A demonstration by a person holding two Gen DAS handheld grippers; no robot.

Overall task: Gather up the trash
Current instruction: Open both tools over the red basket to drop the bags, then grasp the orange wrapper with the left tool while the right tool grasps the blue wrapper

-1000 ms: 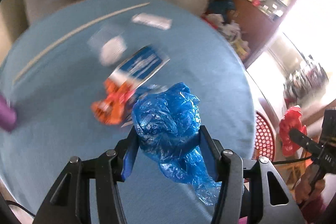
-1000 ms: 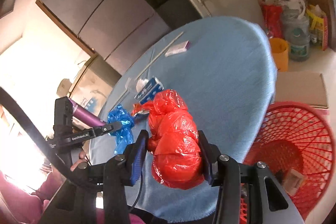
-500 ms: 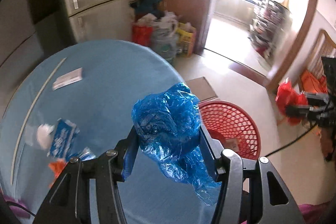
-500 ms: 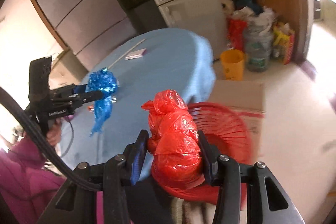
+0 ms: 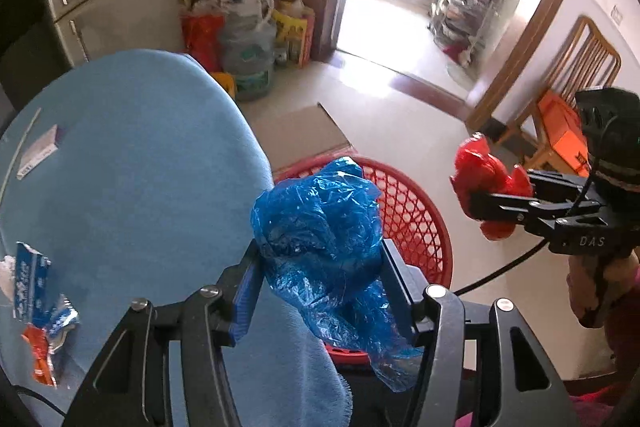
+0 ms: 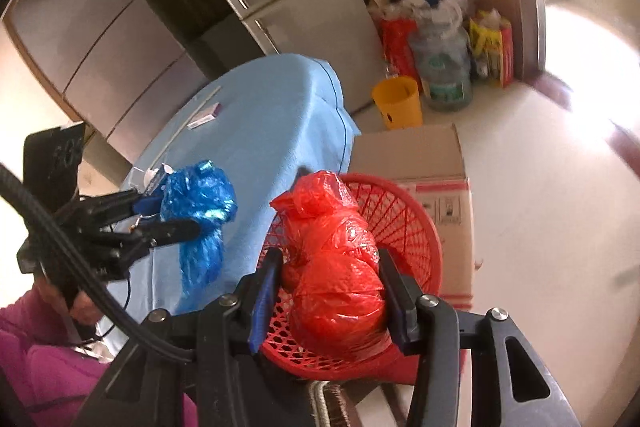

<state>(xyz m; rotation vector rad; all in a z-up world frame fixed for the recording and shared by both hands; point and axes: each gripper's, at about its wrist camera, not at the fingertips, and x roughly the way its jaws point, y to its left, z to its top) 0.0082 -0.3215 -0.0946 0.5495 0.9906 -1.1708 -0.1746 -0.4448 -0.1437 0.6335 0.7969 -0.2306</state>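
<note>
red basket (image 6: 404,223) below (both claws opening)

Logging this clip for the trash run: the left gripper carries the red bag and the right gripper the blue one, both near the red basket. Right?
Not quite: the colours are swapped. The left gripper carries the blue bag, as the left wrist view shows, and the right gripper the red bag. Both are near the red basket.

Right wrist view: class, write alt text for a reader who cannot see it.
The right gripper holds a crumpled red plastic bag over a round red mesh basket, its jaws starting to open. Left of it, the left gripper holds a crumpled blue plastic bag above the blue-clothed table.
</note>
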